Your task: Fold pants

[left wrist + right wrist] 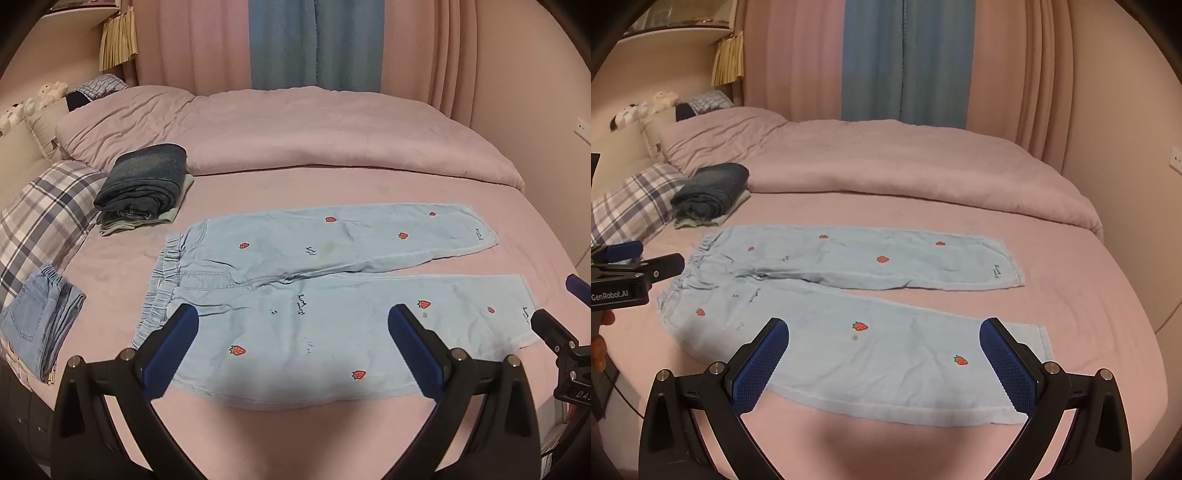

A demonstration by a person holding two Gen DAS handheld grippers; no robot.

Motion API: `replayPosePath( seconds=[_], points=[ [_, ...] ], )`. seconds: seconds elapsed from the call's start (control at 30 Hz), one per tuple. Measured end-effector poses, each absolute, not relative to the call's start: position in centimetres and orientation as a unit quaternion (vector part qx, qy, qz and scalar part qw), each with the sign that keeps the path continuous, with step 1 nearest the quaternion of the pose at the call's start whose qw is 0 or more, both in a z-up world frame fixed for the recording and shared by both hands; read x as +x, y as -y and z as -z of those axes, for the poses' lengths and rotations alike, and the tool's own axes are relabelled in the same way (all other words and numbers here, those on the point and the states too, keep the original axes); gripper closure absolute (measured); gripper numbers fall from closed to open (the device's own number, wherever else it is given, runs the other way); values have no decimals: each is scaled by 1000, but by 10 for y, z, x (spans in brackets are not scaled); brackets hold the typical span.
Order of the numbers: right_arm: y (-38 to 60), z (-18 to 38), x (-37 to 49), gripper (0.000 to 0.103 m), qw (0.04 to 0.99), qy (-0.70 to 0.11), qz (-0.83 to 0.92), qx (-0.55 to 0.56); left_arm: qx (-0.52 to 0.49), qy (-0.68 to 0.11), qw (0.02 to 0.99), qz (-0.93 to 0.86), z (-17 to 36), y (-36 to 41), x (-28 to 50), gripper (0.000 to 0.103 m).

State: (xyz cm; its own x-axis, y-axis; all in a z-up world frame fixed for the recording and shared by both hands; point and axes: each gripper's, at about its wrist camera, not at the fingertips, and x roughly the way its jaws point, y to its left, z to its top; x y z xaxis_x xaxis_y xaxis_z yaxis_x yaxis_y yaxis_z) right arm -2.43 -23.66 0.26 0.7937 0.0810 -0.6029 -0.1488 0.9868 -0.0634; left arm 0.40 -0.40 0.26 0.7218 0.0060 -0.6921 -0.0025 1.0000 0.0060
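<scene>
Light blue pants [314, 295] with red strawberry prints lie flat on the pink bed, waistband to the left, both legs spread out to the right. They also show in the right wrist view [849, 317]. My left gripper [291, 325] is open and empty, above the near leg close to the waistband. My right gripper [882, 336] is open and empty, above the near leg toward its hem. The right gripper also shows at the right edge of the left wrist view [561, 314]. The left gripper also shows at the left edge of the right wrist view [646, 258].
A stack of folded dark jeans [144, 181] sits at the back left beside a plaid pillow [44, 218]. Folded light jeans [40, 332] lie at the left edge. A bunched pink duvet [314, 136] covers the far half of the bed. Curtains hang behind.
</scene>
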Motion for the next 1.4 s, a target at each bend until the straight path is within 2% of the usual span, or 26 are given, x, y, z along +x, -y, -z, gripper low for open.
replayPosePath(
  seconds=[0.63, 1.4],
  points=[
    [238, -5, -28, 0, 946, -315, -62, -51, 9, -375, 927, 6, -7, 14, 3, 0],
    [242, -4, -29, 0, 944, -323, -54, -50, 27, -323, 946, 11, -3, 14, -4, 0]
  ],
)
